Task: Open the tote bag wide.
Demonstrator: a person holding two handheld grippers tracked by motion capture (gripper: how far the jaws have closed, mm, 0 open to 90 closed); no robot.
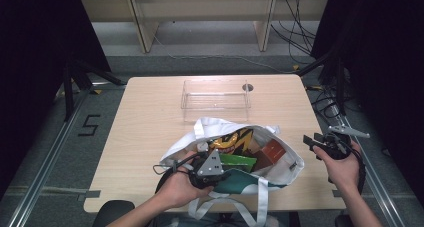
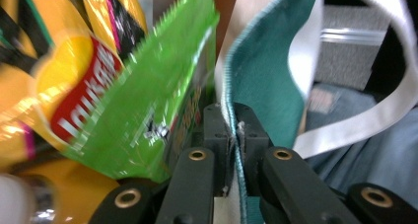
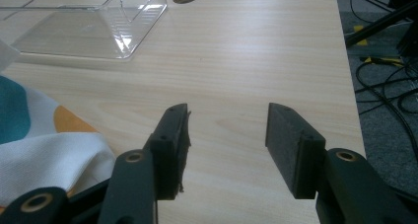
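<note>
I see a light wood tabletop [image 1: 150, 127] with grey floor [image 1: 45, 152] around it and black cables [image 1: 300, 37] lying at the back of the room. Close to me, my left hand-held gripper [image 2: 235, 130] is pinched tight on the near edge of the cloth bag [image 1: 280, 174], white outside and teal inside. The bag lies open at the near middle of the tabletop. Just past that hand-held gripper, inside the bag, a green snack pack [image 2: 157, 95] leans against a yellow chip bag [image 2: 64, 71], and an orange box [image 1: 272, 151] sits beside them. My right hand-held gripper [image 3: 226, 135] hangs over the bare wood to the right of the bag, its jaws apart with nothing between them. Farther back stands a clear plastic box [image 1: 215, 99], near a small round hole [image 1: 247, 87] in the tabletop.
</note>
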